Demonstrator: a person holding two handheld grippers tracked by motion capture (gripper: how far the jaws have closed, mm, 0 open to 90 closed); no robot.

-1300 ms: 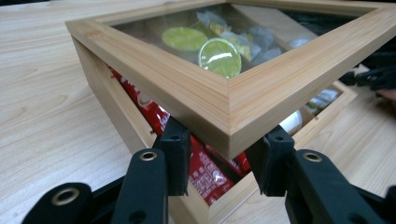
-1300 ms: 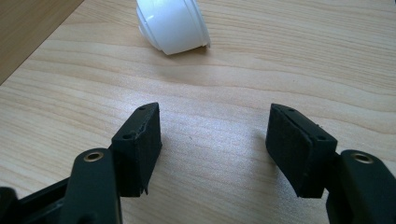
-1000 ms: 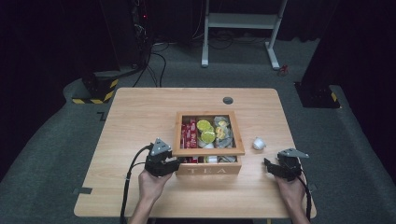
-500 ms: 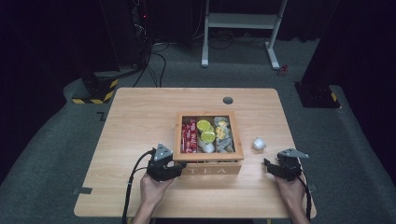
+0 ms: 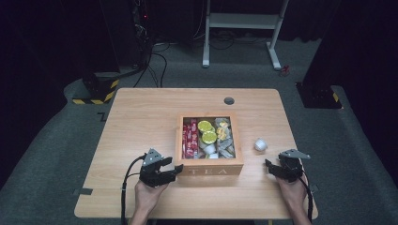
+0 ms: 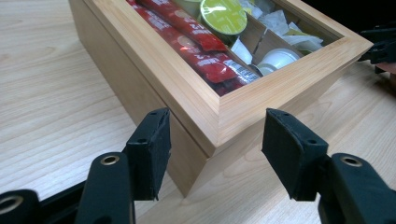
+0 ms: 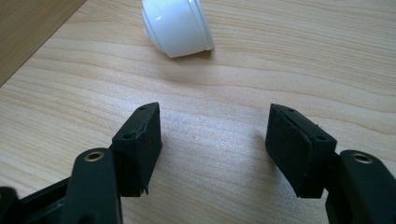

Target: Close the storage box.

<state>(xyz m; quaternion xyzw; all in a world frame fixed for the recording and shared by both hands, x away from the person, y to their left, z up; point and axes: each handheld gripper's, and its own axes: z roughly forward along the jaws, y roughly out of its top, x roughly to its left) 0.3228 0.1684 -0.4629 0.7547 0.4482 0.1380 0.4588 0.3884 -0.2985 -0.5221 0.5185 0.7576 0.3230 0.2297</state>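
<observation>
On the pale wooden table (image 5: 141,122), the square wooden tea box (image 5: 210,167) sits mid-table, full of red sachets (image 6: 196,46) and green-lidded pods (image 5: 206,131). At its near left corner, the left gripper (image 5: 176,169) has just been opening, the corner between its jaws, pads clear. Right of the box lies a small white plastic pod (image 7: 177,25); near it the right gripper (image 7: 212,140) gapes empty.

Wooden tea box (image 5: 210,168) at mid-bench (image 5: 141,122), lid off — red sachets, green-lidded pods and pale packets packed inside. Left claw (image 5: 174,169) spread wide just beside the box's near left corner, jaws just opened further. Right claw (image 5: 269,167) low on the bench, well apart — small white pod (image 5: 260,144) near it.
</observation>
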